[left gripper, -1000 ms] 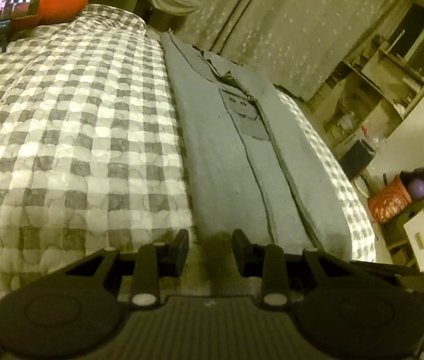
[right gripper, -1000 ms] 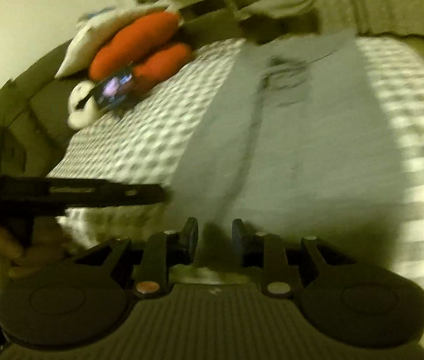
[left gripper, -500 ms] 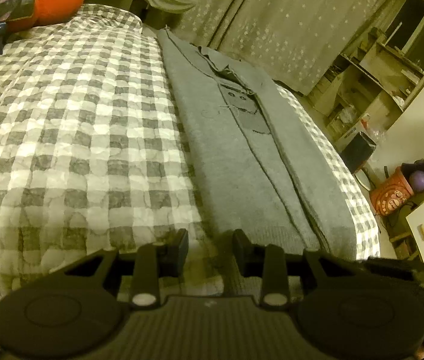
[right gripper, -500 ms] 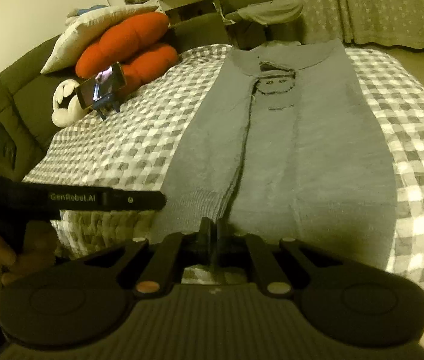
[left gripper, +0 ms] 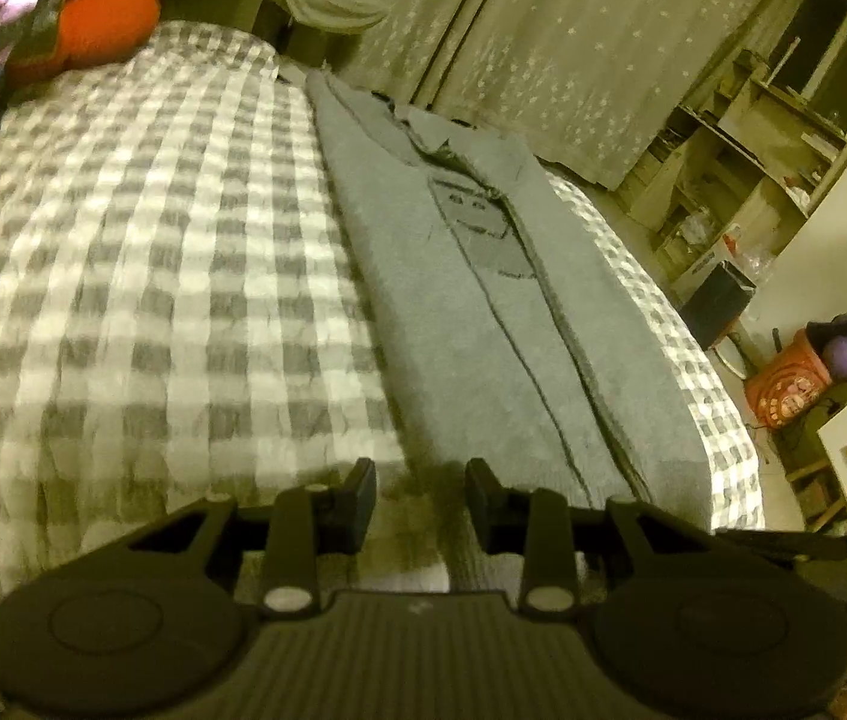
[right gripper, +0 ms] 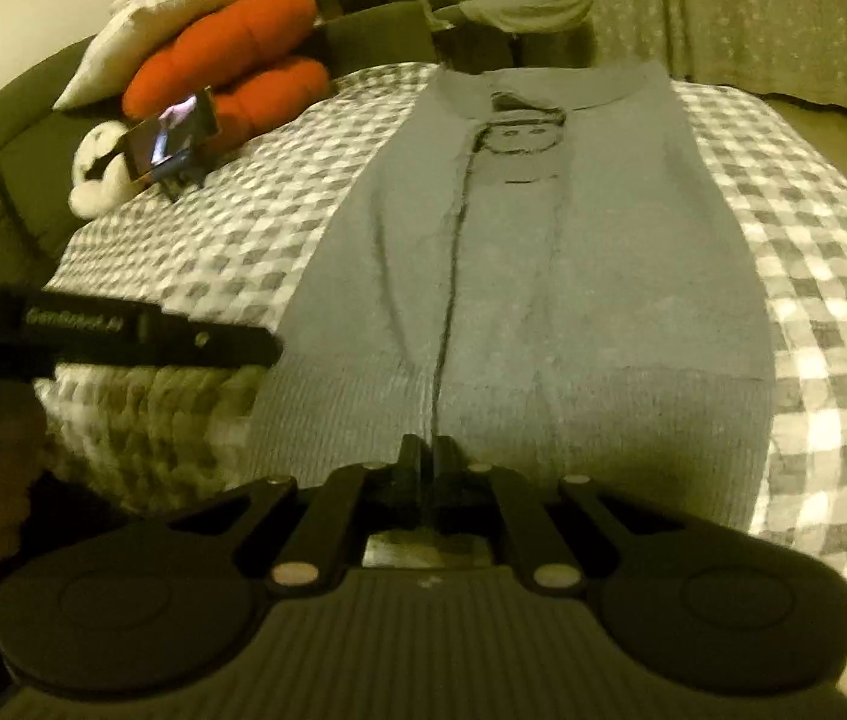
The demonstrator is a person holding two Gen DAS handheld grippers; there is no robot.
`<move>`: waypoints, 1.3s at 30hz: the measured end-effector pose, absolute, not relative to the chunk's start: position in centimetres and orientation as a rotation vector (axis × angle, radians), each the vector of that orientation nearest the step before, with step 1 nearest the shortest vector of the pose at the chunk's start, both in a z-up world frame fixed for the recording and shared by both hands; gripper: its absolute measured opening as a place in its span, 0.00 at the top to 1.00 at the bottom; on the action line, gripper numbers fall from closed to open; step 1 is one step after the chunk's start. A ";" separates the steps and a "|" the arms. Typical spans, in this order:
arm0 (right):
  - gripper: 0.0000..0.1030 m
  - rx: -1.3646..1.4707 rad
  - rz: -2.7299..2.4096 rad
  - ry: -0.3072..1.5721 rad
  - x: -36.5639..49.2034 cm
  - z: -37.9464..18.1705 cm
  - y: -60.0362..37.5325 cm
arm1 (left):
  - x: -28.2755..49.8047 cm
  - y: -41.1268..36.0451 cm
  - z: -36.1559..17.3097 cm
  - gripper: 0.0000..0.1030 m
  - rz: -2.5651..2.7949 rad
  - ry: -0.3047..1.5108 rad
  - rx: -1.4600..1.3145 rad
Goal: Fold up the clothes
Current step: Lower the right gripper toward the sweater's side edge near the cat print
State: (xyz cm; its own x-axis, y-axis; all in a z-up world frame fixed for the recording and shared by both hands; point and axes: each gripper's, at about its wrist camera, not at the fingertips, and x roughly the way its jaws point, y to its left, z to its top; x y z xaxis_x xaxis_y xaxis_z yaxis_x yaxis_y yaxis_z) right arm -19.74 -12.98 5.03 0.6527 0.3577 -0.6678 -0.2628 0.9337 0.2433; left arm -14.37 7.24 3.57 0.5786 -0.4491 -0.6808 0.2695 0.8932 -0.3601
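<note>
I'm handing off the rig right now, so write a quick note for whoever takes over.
Left tool: open, at the near left corner of the grey sweater, holding nothing.
Right tool: shut at the sweater's ribbed hem; whether it pinches fabric is unclear.
Sweater lies lengthwise on the checked bedspread, sides already folded in.
Left: grip both hem corners and fold toward the collar.

Black ribbed grippers, round pads, silver screws (right gripper: pixel 290 572).
</note>
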 end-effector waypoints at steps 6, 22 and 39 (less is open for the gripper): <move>0.87 0.058 0.358 0.706 -17.7 8.7 -13.9 | -10.6 6.4 7.0 0.65 -0.447 0.832 -0.095; 0.87 -0.090 0.179 0.725 -3.3 7.9 -14.9 | 0.1 6.3 3.5 0.65 -0.508 0.832 0.026; 0.83 -0.087 0.058 0.721 0.3 5.7 -16.1 | -0.2 6.9 1.5 0.65 -0.585 0.645 0.028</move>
State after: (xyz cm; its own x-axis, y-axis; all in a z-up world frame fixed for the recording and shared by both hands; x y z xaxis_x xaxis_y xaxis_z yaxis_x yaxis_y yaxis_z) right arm 0.26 -16.10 5.74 0.7496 0.0227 -0.6615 -0.0826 0.9948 -0.0595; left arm -0.20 6.85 1.50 0.6440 -0.5056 -0.5741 0.5225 0.8389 -0.1527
